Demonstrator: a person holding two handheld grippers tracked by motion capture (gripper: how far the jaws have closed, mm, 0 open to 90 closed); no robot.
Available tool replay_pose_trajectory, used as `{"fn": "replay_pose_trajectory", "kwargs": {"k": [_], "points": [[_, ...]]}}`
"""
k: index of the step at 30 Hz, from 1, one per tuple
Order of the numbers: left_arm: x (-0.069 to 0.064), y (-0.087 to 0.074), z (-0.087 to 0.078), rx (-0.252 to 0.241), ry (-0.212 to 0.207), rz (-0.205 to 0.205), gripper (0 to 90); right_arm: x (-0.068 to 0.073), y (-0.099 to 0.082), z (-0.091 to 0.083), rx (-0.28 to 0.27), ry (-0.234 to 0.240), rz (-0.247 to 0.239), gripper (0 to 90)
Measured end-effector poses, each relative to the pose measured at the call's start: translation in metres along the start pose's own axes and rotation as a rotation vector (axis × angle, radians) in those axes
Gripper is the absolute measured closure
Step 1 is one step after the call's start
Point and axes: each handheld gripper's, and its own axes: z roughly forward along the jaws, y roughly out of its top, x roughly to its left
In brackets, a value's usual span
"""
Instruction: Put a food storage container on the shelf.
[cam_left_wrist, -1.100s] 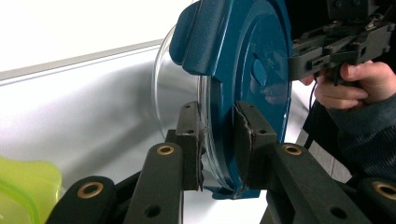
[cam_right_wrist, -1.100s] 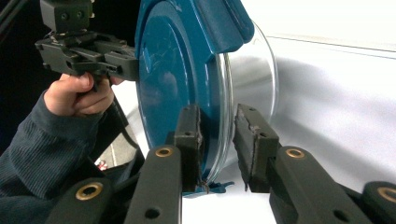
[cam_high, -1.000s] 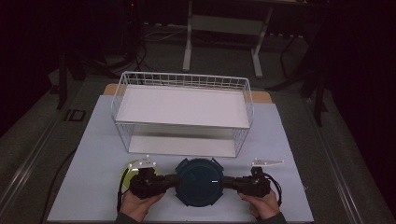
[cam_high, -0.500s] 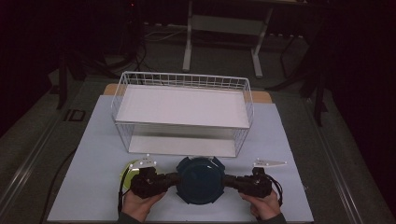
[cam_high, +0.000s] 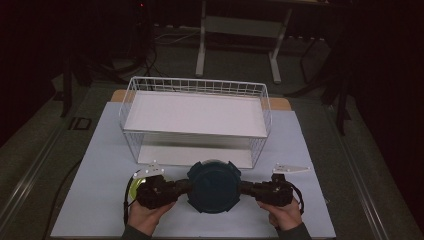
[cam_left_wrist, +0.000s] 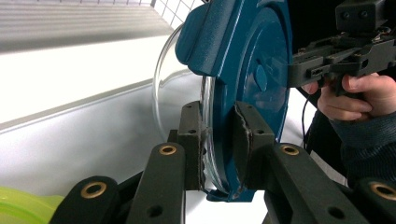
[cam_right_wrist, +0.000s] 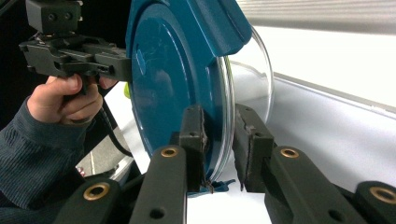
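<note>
Container (cam_high: 214, 186) gripped at both sides, just in front of basket (cam_high: 195, 122).

Round, clear-bodied, blue-lidded; held near table's (cam_high: 100, 165) front edge. Pinched at opposite rims, likely to share weight and keep it level. Left gripper (cam_left_wrist: 219, 154) clamped over lid edge and glass wall; right gripper (cam_right_wrist: 219, 149) clamped likewise on far side. Probably bound for basket. Green thing (cam_high: 134, 184) beside left hand (cam_high: 147, 216).

In the high view the teal lid (cam_high: 214, 186) hides the clear container beneath it, and both forearms are cut off by the bottom edge. In the left gripper view the lime-green object (cam_left_wrist: 23, 205) is cropped at the corner, unidentifiable.
</note>
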Motion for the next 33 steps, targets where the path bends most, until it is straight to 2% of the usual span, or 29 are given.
{"fn": "replay_pose_trajectory", "kwargs": {"k": [9, 11, 18, 27, 33], "points": [[-0.002, 0.009, -0.01, -0.019, 0.007, 0.017, 75.4, 0.008, 0.014, 0.0, -0.004, 0.0, -0.025, 74.7], [-0.003, 0.014, -0.016, -0.037, 0.009, 0.021, 75.4, 0.011, 0.019, 0.0, -0.01, 0.006, -0.028, 74.7], [-0.006, 0.024, -0.027, -0.057, 0.018, 0.039, 75.4, 0.021, 0.032, 0.0, -0.024, 0.011, -0.05, 74.6], [-0.009, 0.036, -0.039, -0.075, 0.035, 0.04, 75.4, 0.029, 0.048, 0.001, -0.023, 0.016, -0.063, 74.7], [-0.017, 0.047, -0.049, -0.095, 0.036, 0.058, 75.4, 0.041, 0.061, -0.004, -0.035, 0.013, -0.089, 74.7]]}}
